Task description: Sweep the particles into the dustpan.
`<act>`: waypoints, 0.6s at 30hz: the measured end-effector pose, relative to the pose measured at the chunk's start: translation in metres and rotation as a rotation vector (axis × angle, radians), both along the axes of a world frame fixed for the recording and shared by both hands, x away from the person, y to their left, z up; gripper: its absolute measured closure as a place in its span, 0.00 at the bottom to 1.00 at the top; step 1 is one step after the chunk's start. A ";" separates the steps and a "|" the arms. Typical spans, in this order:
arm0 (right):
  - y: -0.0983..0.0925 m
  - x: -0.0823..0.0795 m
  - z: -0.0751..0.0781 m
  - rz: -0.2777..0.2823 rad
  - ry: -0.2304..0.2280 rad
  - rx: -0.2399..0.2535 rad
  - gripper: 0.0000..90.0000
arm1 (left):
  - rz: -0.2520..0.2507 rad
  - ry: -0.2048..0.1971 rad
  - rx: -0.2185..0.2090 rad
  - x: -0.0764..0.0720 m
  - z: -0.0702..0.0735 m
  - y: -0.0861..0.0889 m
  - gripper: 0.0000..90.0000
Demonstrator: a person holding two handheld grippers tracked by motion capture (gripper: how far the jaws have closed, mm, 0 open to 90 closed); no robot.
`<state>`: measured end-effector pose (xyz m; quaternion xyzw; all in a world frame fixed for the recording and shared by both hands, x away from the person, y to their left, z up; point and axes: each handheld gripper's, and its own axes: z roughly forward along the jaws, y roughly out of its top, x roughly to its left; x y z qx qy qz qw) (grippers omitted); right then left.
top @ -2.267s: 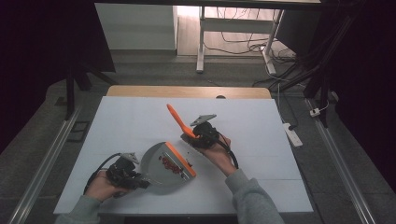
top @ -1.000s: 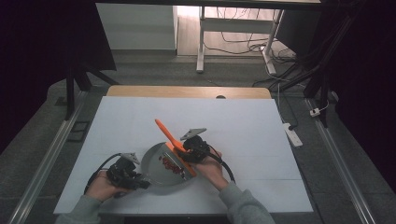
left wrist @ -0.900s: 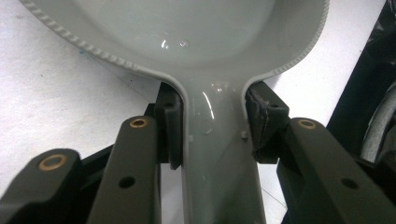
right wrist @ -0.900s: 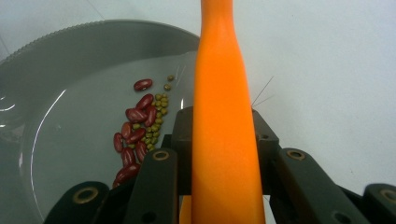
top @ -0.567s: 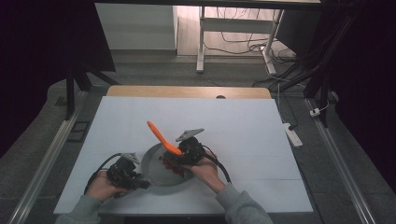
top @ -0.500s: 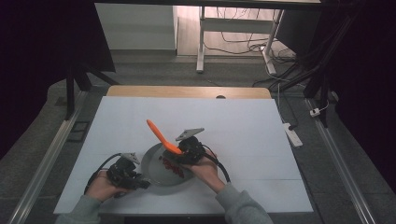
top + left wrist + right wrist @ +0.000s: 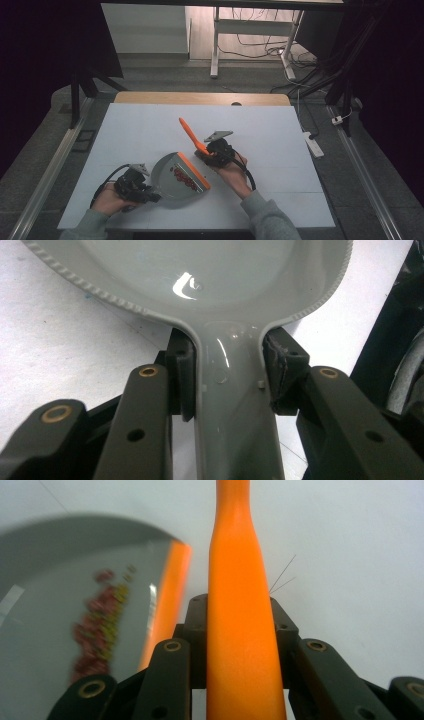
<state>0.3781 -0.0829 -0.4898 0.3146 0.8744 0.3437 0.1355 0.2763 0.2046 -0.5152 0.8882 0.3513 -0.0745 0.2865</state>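
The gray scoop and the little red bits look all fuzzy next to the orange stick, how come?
In the right gripper view the dustpan and crumbs are blurred, while the brush handle looks sharper. In the left gripper view a white glare spot sits on the pan.

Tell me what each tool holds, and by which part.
Left tool: grey dustpan, by its handle. Right tool: orange brush, by its handle.

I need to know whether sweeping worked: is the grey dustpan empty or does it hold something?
Not empty. The dustpan holds a small heap of red and yellowish bits near its orange front edge, as the right gripper view also shows.
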 end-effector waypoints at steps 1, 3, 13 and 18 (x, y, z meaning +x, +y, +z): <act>-0.002 0.000 -0.003 -0.007 0.004 -0.005 0.79 | 0.000 0.000 0.000 0.000 0.000 0.000 0.69; -0.005 0.000 -0.008 -0.013 0.013 0.006 0.79 | 0.000 0.000 0.001 0.000 0.000 0.000 0.69; -0.003 -0.019 -0.011 0.008 0.029 0.048 0.79 | 0.003 0.000 0.003 0.000 0.000 -0.001 0.69; 0.001 -0.033 -0.013 0.029 0.038 0.084 0.79 | 0.002 0.002 0.002 0.000 0.000 -0.001 0.69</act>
